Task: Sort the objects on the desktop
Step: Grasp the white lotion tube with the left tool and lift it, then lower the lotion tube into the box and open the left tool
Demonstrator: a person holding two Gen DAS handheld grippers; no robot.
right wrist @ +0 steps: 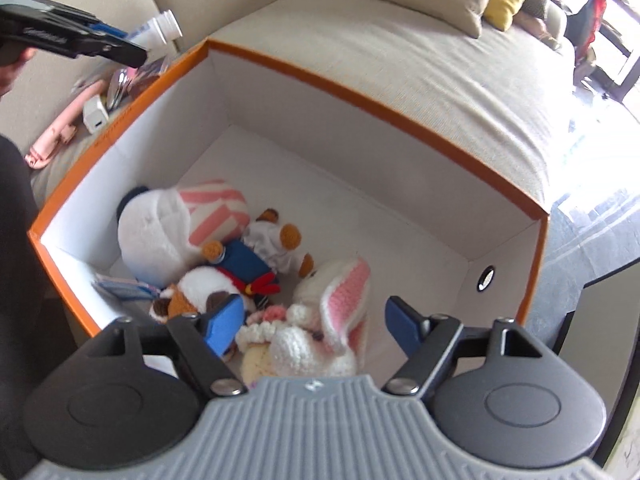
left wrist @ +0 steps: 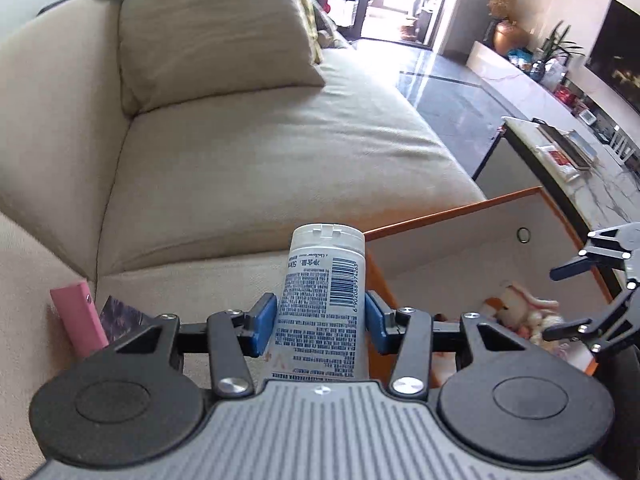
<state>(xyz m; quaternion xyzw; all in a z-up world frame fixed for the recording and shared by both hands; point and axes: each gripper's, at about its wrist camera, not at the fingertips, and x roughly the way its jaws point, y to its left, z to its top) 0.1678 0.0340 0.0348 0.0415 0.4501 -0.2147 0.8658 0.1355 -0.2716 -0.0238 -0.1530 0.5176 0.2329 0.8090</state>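
Left gripper (left wrist: 320, 322) pinching the white tube (left wrist: 322, 300) mid-body, up beside the orange box's rim (right wrist: 360, 92). Right gripper (right wrist: 316, 326) spread, empty, over the plush toys (right wrist: 320, 320). Best carried clear over the rim, then released low into the bare far corner.

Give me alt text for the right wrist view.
The open right gripper hangs over an orange-rimmed box on a sofa, above a crocheted rabbit and other plush toys. At upper left, the left gripper holds a tube.
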